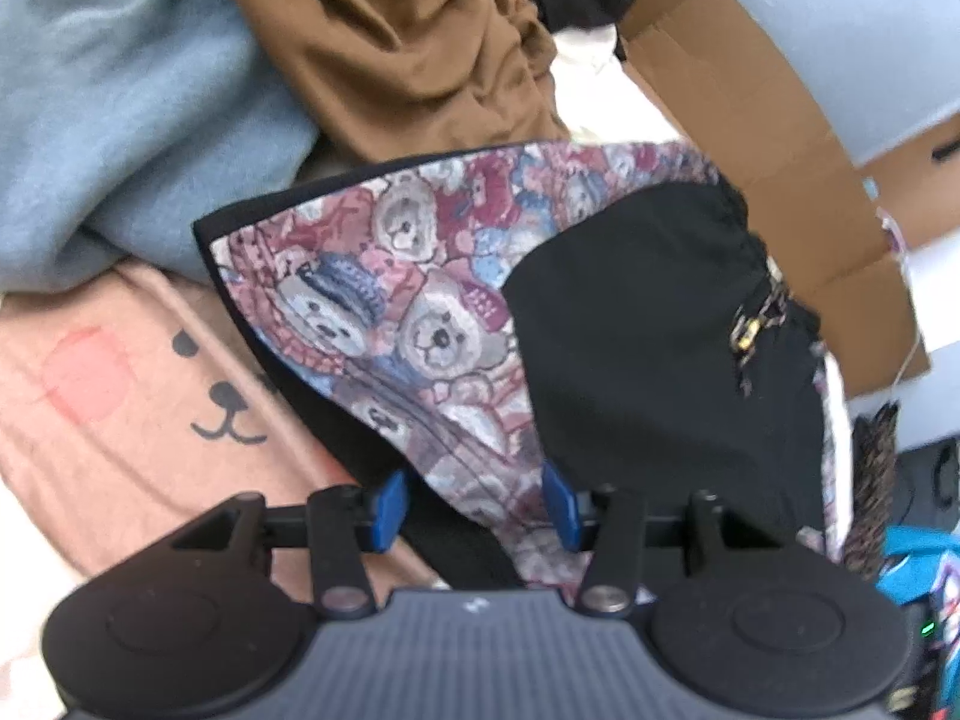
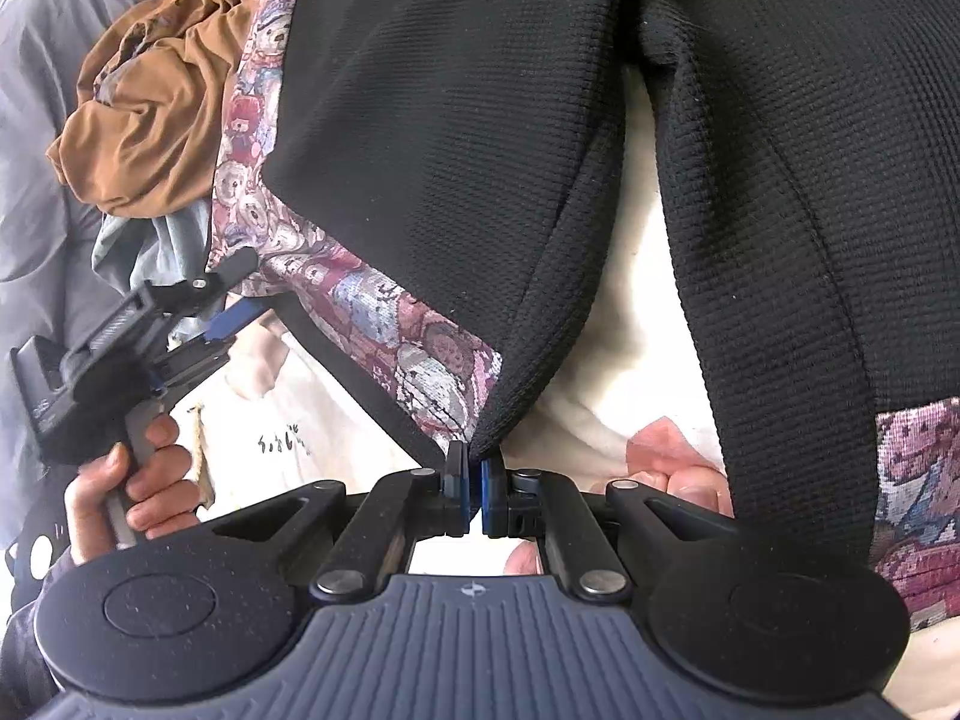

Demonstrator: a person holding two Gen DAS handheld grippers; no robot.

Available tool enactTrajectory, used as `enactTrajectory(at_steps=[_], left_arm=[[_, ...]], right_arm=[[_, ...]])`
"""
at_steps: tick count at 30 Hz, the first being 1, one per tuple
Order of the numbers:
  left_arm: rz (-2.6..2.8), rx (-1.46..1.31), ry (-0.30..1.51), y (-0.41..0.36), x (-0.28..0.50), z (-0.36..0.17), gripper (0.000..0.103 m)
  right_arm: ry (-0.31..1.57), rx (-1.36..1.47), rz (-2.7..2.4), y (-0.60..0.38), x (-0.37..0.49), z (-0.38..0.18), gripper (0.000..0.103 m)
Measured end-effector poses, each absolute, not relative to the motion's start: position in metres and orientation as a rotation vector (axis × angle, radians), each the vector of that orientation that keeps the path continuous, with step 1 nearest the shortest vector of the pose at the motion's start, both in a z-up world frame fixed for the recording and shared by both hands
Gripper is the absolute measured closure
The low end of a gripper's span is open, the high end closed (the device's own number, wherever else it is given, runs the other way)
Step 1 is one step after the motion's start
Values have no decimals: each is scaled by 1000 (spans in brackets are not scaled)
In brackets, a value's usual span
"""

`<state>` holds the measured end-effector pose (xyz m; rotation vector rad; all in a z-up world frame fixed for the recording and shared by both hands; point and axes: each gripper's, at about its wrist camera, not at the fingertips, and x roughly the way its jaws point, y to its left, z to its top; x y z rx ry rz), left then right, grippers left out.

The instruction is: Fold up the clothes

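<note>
A garment with a teddy-bear print [image 1: 420, 300] and a black lining [image 1: 630, 330] hangs over the clothes pile. My left gripper [image 1: 475, 504] is open, its blue fingers [image 1: 390, 504] wide apart, and a fold of the printed cloth lies loose between them. In the right wrist view the same garment [image 2: 456, 150] fills the top, black side toward the camera. My right gripper [image 2: 474, 480] is shut on its black hem corner, beside the printed edge [image 2: 420, 360]. The left gripper [image 2: 228, 300] shows at the left, held by a hand [image 2: 138, 480], at the garment's printed border.
A crumpled brown garment [image 1: 408, 42], a blue-grey sweater [image 1: 120, 120] and a pink cloth with a bear face [image 1: 120, 408] lie under and behind. A cardboard box [image 1: 780, 150] stands to the right. Cream fabric [image 2: 630, 330] lies below the held garment.
</note>
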<state>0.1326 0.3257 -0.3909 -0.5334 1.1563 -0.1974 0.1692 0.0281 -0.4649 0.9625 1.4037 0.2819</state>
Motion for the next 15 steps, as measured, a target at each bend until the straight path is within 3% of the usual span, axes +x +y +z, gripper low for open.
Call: enactTrajectory(at_steps=[4,6,7,9,15], left_arm=[[-242,-561,1129,327,132,-391,60],[-272,-597,1136,328,132,-392,76],[-289,-616,1146,328,132,-393,79],[-319,-616,1160,326,129,-393,98],[-336,-539,1211,326,121,-393,103]], right_arm=[[1406,955,288,28,170,-463,102],[1409,952,287,27,170,-463,102],[1411,952,286,26,170,-463,102],[1412,952,284,27,171,-463,102],[1416,945,290,28,172,-460,102]])
